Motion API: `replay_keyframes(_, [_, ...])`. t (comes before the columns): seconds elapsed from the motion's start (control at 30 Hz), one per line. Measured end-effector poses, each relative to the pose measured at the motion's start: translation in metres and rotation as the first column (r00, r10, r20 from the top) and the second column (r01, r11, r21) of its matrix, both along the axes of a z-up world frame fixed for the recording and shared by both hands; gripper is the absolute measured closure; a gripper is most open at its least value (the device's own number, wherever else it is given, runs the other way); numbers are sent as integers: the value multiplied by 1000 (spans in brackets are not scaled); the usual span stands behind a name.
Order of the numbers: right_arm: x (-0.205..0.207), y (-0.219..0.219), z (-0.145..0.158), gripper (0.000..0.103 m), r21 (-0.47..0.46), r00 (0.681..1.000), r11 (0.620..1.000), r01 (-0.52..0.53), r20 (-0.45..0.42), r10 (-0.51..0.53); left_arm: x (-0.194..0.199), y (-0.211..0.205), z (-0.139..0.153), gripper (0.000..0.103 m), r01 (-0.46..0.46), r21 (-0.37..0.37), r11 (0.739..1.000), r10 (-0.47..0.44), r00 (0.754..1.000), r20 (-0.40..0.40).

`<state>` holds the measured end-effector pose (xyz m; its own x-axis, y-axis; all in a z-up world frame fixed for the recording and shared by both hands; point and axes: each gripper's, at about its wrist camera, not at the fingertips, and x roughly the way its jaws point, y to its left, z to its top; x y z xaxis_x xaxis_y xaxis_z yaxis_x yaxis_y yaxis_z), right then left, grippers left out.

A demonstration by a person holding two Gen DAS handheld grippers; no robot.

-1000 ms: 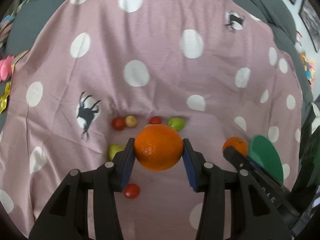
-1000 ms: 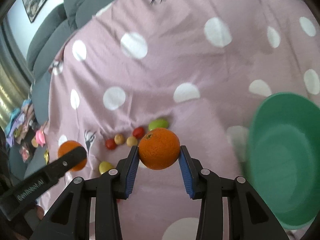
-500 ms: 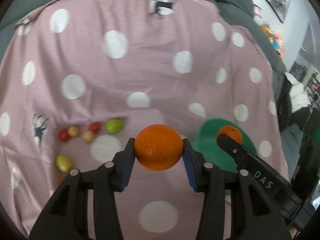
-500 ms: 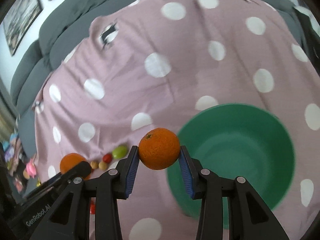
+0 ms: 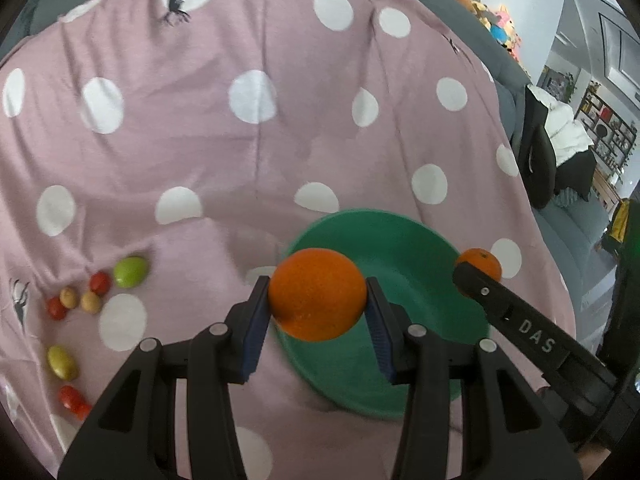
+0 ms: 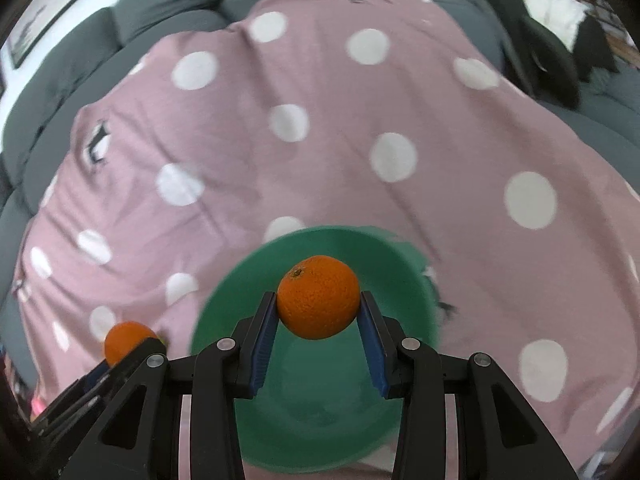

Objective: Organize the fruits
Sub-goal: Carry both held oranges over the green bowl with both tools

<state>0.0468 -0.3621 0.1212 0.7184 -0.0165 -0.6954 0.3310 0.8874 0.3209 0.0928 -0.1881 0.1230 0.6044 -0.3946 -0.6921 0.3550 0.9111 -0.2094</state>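
Oranges in both hands: left gripper (image 5: 317, 312) pinches one orange (image 5: 317, 294) over the green bowl's (image 5: 416, 248) near-left rim, right gripper (image 6: 318, 322) clamps the second orange (image 6: 318, 303) above the bowl's middle. Both look staged for release. Small fruits (image 5: 96, 292) lie on the dotted cloth (image 5: 256, 140), well left of the bowl.

Left gripper (image 5: 317, 311): jaws clamped on 1 orange (image 5: 317, 294).
Right gripper (image 6: 319, 317): jaws clamped on 1 smaller orange (image 6: 319, 297).
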Motion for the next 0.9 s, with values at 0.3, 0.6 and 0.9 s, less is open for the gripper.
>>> replay_keyframes(0.3, [-3,-26,-13,61,24,995,996,83,-55,-82,10,-24,-18,57,65,-29,998,-66,997,-39])
replay_keyframes(0.6, [-9,-32,-19,61,6,989,992,128,-79,-127,11,-43,-31,57,115,-21,993,-116,992,-53])
replay_keyframes(0.9, [-4,-27,-17,61,8,993,996,93,-70,-92,12,-49,-38,57,130,-35,991,-132,988,-76])
